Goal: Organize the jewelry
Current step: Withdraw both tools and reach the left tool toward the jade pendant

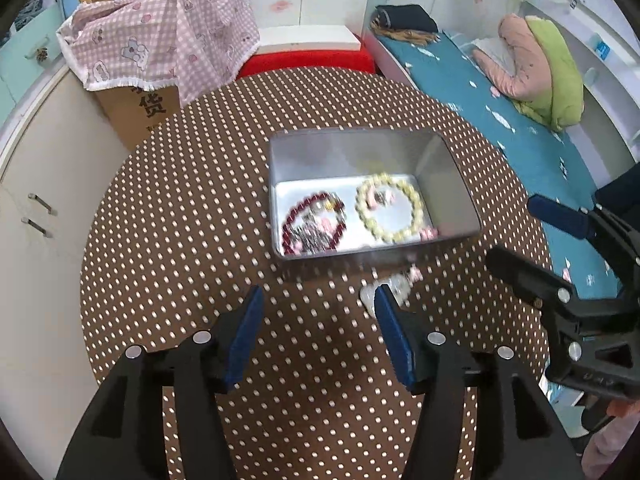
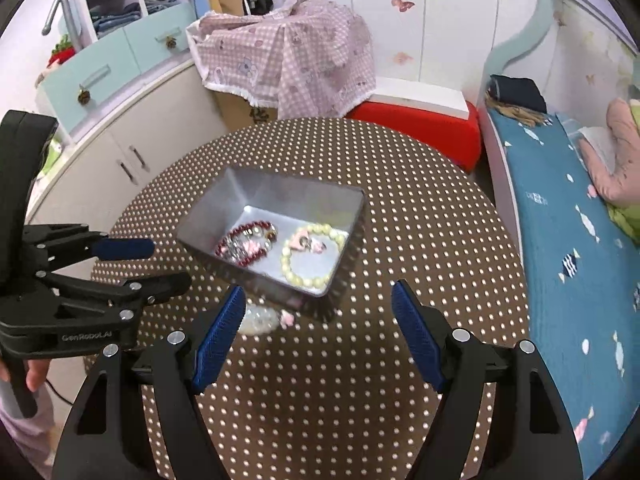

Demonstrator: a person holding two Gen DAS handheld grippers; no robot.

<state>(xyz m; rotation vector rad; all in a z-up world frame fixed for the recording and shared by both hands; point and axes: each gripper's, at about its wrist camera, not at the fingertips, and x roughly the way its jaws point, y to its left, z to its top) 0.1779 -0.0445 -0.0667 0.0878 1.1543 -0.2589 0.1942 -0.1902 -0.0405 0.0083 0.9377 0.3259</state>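
A silver metal tin (image 1: 448,168) (image 2: 224,192) sits on the round brown dotted table (image 1: 192,208) (image 2: 420,200). Inside lie a dark red bead bracelet (image 1: 294,216) (image 2: 240,260), a pale yellow bead bracelet (image 1: 400,234) (image 2: 308,280) and small pink charms. A whitish bracelet with a pink charm (image 1: 394,286) (image 2: 260,320) lies on the table just in front of the tin. My left gripper (image 1: 318,312) is open and empty, its right finger beside that bracelet; it also shows in the right wrist view (image 2: 160,262). My right gripper (image 2: 318,308) is open and empty; it also shows in the left wrist view (image 1: 510,228).
A cardboard box under a pink checked cloth (image 1: 160,40) (image 2: 288,56) stands behind the table. A red stool with a white board (image 1: 308,56) (image 2: 420,120) is at the back. A bed with a teal sheet (image 1: 500,112) (image 2: 560,220) runs along the right. Cabinets (image 1: 32,200) (image 2: 120,152) stand left.
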